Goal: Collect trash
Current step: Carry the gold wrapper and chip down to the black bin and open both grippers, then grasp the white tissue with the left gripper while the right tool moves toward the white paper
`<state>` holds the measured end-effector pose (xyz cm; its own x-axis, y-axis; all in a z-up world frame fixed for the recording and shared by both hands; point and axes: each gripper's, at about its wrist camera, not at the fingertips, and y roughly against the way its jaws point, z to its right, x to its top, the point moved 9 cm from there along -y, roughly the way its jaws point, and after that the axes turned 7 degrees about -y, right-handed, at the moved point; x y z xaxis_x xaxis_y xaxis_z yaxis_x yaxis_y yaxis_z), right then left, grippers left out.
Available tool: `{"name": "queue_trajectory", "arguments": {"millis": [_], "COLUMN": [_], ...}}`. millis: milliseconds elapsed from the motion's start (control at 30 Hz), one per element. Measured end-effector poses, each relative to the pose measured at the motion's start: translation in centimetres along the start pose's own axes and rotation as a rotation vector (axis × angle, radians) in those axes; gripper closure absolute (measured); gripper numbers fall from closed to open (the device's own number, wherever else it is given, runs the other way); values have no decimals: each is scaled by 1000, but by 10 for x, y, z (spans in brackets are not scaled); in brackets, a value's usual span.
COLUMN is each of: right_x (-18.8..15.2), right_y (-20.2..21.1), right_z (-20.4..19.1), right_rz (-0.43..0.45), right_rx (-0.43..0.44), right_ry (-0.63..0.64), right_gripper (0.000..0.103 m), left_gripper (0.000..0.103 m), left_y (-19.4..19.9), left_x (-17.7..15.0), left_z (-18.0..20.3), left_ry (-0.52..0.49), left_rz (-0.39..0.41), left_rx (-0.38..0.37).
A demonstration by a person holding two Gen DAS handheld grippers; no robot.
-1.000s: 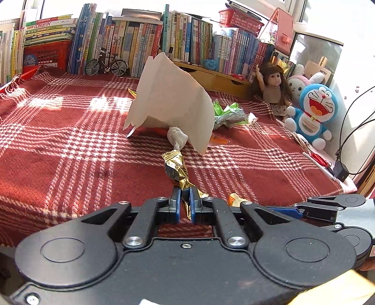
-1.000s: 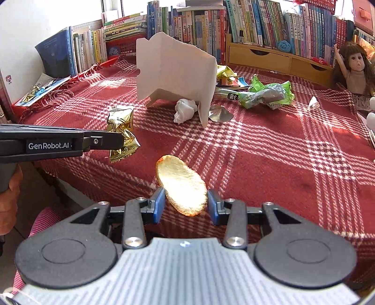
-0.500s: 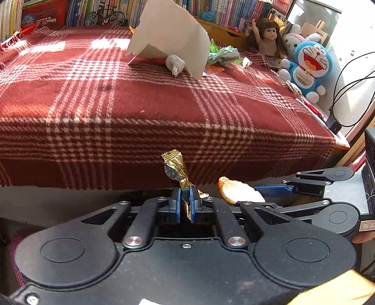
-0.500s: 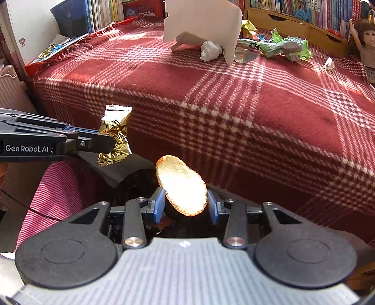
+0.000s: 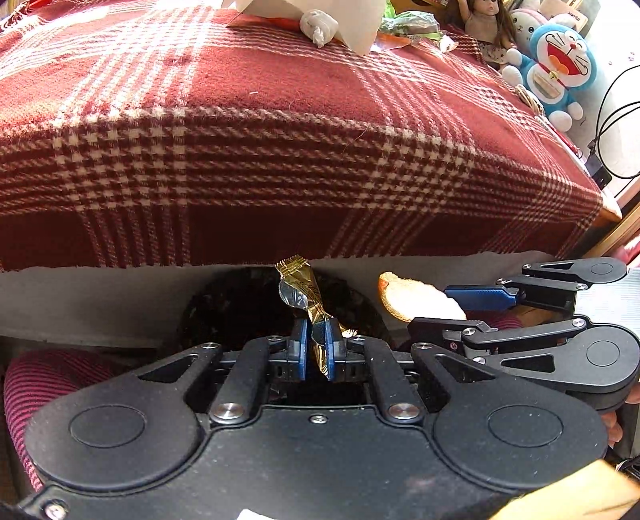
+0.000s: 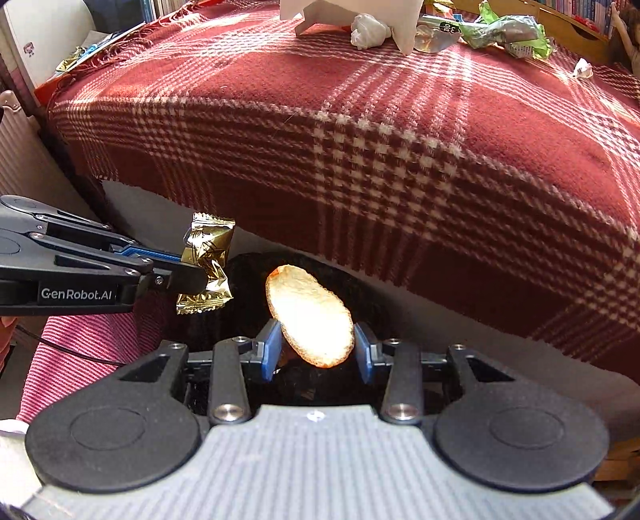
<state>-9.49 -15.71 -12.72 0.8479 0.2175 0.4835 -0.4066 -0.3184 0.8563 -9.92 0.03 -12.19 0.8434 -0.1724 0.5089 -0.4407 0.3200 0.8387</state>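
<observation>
My left gripper is shut on a crumpled gold wrapper, which sticks up from the blue pads. In the right wrist view the same gold wrapper shows in the left gripper coming in from the left. My right gripper is shut on a pale oval peel with an orange rim, its pads pressing on both edges. That peel and the right gripper also appear at the right of the left wrist view. Both items hang over a black bin below the table's front edge.
A red plaid blanket covers the table and drapes over its edge. Far back lie a white folded paper, a tissue wad and green wrappers. A doll and a blue plush sit at the right. A striped trouser leg is beside the bin.
Both grippers have come down from above the tabletop to below its front edge, over the black bin. Each still holds its item.
</observation>
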Motion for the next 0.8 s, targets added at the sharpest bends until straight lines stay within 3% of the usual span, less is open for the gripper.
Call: {"name": "queue_trajectory", "arguments": {"millis": [100, 167, 300, 567, 800], "right_x": [0, 1, 4, 10, 27], "right_y": [-3, -4, -5, -4, 18], "right_z": [1, 2, 2, 4, 7], "right_rz": [-5, -3, 3, 15, 79], "right_rx": [-1, 2, 9, 12, 26], "right_ry": [-3, -7, -16, -26, -39], "right_gripper": [55, 44, 43, 42, 42], "left_gripper": [92, 90, 71, 65, 65], "left_y": [-4, -6, -7, -1, 28], "left_x": [0, 1, 3, 12, 37], "left_z": [1, 1, 0, -1, 5], "left_ry": [-1, -2, -1, -22, -56], "left_rz": [-7, -7, 1, 40, 157], "left_rx": [5, 16, 27, 57, 66]}}
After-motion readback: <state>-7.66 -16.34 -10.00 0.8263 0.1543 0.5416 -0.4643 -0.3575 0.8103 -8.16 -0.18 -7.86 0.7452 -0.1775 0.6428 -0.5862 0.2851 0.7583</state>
